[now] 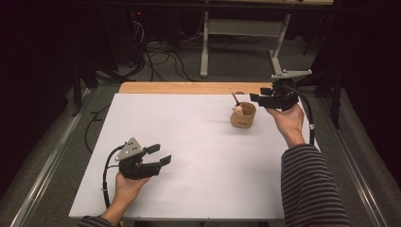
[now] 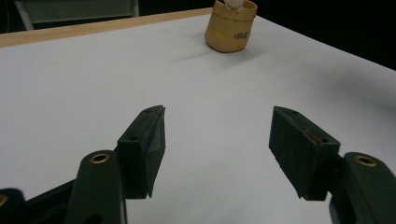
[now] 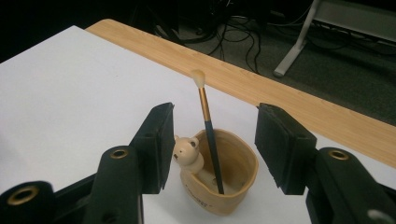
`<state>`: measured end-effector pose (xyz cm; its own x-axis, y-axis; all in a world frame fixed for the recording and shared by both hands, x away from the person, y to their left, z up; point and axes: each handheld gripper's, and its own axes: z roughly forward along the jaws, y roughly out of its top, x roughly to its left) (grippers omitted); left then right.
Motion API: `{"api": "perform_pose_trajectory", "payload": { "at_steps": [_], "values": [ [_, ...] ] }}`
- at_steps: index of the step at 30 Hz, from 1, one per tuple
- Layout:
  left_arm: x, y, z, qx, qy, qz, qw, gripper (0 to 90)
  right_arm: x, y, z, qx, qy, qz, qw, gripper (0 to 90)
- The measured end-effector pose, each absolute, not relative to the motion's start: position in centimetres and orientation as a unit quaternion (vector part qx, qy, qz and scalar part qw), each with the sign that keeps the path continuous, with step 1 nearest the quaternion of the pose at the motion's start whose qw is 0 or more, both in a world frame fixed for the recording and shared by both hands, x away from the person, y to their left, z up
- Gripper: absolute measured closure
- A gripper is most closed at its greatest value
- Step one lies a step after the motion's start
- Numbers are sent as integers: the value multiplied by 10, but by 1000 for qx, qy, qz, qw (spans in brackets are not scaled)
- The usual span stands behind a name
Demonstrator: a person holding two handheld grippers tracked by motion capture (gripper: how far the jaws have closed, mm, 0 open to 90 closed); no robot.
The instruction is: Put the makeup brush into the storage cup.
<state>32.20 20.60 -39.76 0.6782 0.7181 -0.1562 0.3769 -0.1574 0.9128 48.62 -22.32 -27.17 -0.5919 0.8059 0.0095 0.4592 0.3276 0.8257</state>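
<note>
The brush [image 3: 206, 122] is standing nearly upright in the tan cup [image 3: 229, 184], bristle tip up, handle leaning slightly toward the cup's near-left side w/ its foot resting on the cup floor. Cup is sitting on the white sheet [image 1: 189, 156] toward the far right of the table, close to the wooden edge [image 3: 261, 88]; a small bear figure [image 3: 187, 153] is perching on its rim.

Key relation: the brush's long axis is running vertical, and the right gripper [image 3: 212, 140] is hovering just beside and above the cup, jaws spread wide w/ the handle sitting roughly between them in the right gripper view. So right hand [image 1: 287, 120] is far nearer; prob. the one to pinch the handle.

Left gripper [image 2: 217, 142] is resting well apart at the near left, jaws also spread, holding nothing, pointing toward the cup.

Hard to tell: actual depth gap betw. the right jaws and the handle. Cup lettering is too blurred to read.
</note>
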Motion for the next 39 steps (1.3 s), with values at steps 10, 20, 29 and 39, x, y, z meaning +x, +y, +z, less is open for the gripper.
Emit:
{"api": "perform_pose_trajectory", "payload": {
  "at_steps": [10,20,29,39],
  "values": [
    [322,206,-397,743,369,160,535,368,473,-229,-263,392,786,429,210,486],
    [322,207,-397,739,371,160,539,368,463,-238,-267,396,778,441,210,486],
    [322,207,-397,739,371,159,540,368,452,-243,-269,391,775,450,210,481],
    [322,208,-397,737,373,163,540,362,440,-249,-270,384,772,460,213,475]
  ]
}}
